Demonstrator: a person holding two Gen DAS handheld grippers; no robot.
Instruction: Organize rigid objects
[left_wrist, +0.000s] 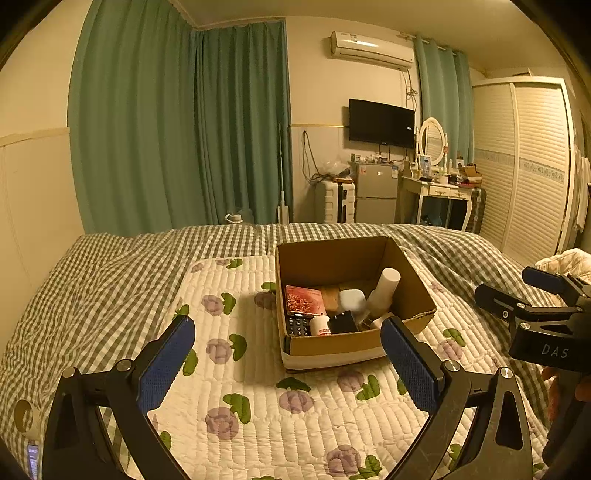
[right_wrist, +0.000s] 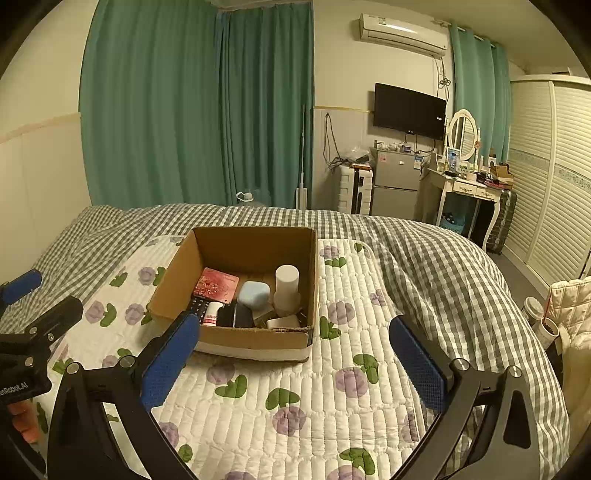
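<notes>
Both hand-held grippers hover empty over the bed: the left hand-held gripper (left_wrist: 288, 354) and the right hand-held gripper (right_wrist: 295, 354) each have their blue-padded fingers spread wide, gripping nothing. Just beyond them, an open cardboard box (right_wrist: 255, 338) sits on a white quilted mat (right_wrist: 295, 398) printed with purple flowers, laid over a grey checked bedspread (right_wrist: 443, 251). Every loose item is gathered inside the box, probably so that all of it stays together and does not roll on the soft bedding. Against the box's near wall lie a black remote (left_wrist: 298, 325), a small white jar with red lettering (left_wrist: 320, 325) and a black block (left_wrist: 343, 321). Farther back are a red patterned card (left_wrist: 304, 300), a pale blue case (right_wrist: 253, 294) and an upright white bottle (right_wrist: 286, 288). The near wall hides the lower parts of these items, and a few small pieces under the bottle are too dim to identify.
</notes>
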